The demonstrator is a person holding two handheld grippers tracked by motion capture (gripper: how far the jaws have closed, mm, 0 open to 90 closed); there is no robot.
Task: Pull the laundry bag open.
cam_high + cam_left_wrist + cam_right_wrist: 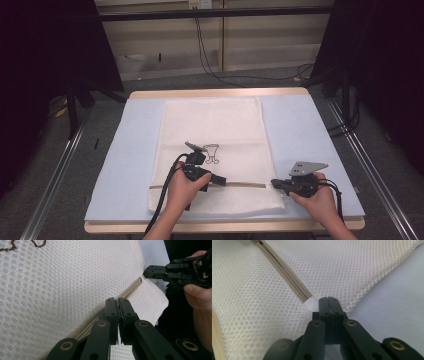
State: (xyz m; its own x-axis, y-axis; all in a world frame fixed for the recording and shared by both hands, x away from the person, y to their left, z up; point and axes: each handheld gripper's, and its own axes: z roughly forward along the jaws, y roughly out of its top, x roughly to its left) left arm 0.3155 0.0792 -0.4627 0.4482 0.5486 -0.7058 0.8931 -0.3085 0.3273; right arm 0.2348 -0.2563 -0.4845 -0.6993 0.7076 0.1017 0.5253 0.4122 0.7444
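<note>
A white mesh bag (215, 125) lies flat on a pale blue mat (300, 130). A beige zipper (245, 184) runs across it near the front edge. My left gripper (223, 180) points right along the zipper; its jaws (118, 300) are pressed together right over the zipper (130, 290), and whatever they pinch is hidden. My right gripper (274, 183) points left at the bag's right edge. Its jaws (328, 299) are shut at the zipper's end (287, 272), on a small white tab (312, 303). The right gripper (146, 273) also shows in the left gripper view.
A brown embroidered figure (212, 152) marks the bag's middle. The mat covers a wooden table (215, 93) and shows bare on both sides of the bag. Black stands and cables sit on the floor behind, and metal rails run along both sides.
</note>
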